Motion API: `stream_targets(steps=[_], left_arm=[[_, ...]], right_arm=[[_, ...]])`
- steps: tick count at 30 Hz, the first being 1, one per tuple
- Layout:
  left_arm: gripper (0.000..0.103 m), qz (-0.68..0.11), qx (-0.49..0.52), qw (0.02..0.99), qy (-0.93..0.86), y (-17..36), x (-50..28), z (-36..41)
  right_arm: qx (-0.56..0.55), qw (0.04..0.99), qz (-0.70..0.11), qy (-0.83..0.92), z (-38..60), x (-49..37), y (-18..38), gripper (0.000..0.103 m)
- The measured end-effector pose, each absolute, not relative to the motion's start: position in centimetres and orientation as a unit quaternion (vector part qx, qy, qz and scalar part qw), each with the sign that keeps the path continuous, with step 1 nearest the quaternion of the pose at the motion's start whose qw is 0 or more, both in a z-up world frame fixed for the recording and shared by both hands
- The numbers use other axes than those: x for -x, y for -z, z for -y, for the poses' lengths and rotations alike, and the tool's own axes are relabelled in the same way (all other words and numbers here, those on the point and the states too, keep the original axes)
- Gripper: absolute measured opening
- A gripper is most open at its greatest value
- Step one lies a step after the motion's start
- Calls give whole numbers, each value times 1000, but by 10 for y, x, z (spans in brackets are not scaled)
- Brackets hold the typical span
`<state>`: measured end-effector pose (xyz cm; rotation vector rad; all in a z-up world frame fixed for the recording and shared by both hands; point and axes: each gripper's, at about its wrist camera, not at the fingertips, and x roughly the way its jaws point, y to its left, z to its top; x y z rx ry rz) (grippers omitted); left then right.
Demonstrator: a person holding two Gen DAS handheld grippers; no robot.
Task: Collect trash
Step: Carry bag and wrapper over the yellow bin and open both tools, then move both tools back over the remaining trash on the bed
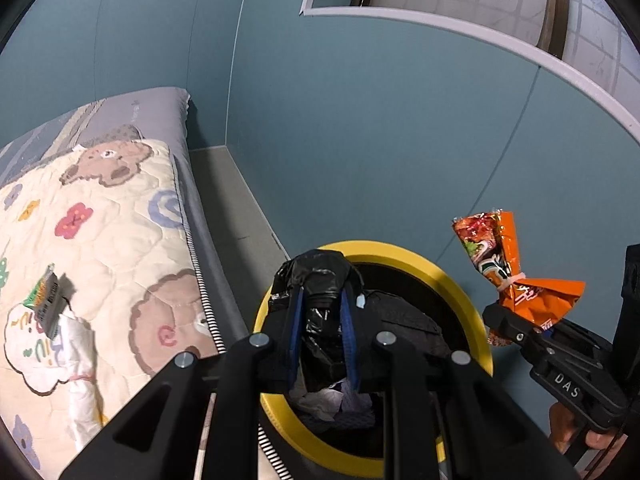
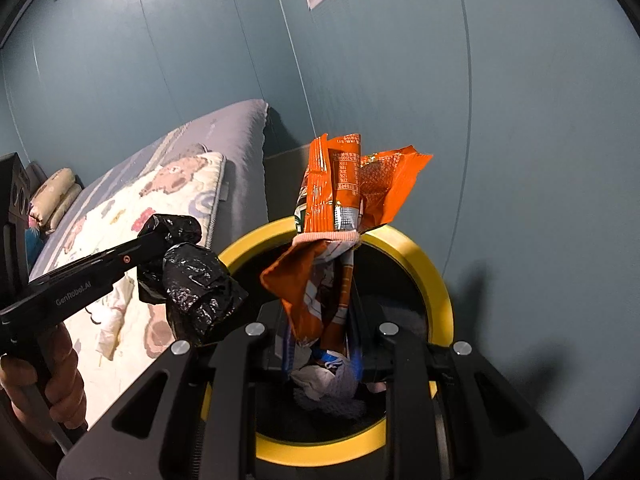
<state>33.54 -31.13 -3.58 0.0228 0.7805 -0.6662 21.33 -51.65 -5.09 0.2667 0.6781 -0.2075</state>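
Observation:
My left gripper (image 1: 320, 300) is shut on a crumpled black plastic bag (image 1: 316, 280), held over the yellow-rimmed bin (image 1: 452, 284); the bag also shows in the right wrist view (image 2: 192, 284). My right gripper (image 2: 320, 320) is shut on an orange snack wrapper (image 2: 340, 192) tied with a band, held above the bin (image 2: 436, 280); the wrapper shows in the left wrist view (image 1: 504, 264) at the right of the bin. White paper and cloth scraps (image 2: 320, 384) lie inside the bin.
A bed with a bear-patterned quilt (image 1: 104, 240) stands left of the bin. On it lie a small green-and-grey packet (image 1: 48, 300) and a white crumpled bag (image 1: 80, 360). A blue wall (image 1: 360, 140) stands close behind the bin.

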Motion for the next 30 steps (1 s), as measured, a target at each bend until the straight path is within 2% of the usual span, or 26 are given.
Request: stream_targets(steps=[10, 16, 18, 19, 21, 23, 26, 30], left_arm=[[19, -399, -3, 861, 315, 56, -342, 320], [29, -401, 5, 860, 315, 52, -339, 317], [37, -398, 6, 862, 313, 48, -338, 315], [45, -395, 7, 864, 312, 45, -339, 313], [55, -390, 8, 868, 308, 40, -339, 310], [71, -388, 10, 872, 299, 36, -339, 305], [80, -390, 19, 873, 291, 31, -340, 294], [88, -383, 33, 881, 277, 25, -337, 273]], right_arm=[[-146, 915, -362, 101, 525, -237, 72, 22], [-144, 914, -363, 106, 523, -242, 67, 26], [-143, 915, -362, 108, 522, -242, 64, 31], [-142, 915, -362, 111, 522, -242, 63, 33], [-144, 914, -360, 119, 523, -240, 60, 45], [-141, 914, -360, 126, 524, -239, 58, 48], [-147, 910, -364, 131, 524, -237, 56, 52], [-143, 914, -356, 132, 517, -228, 50, 62]])
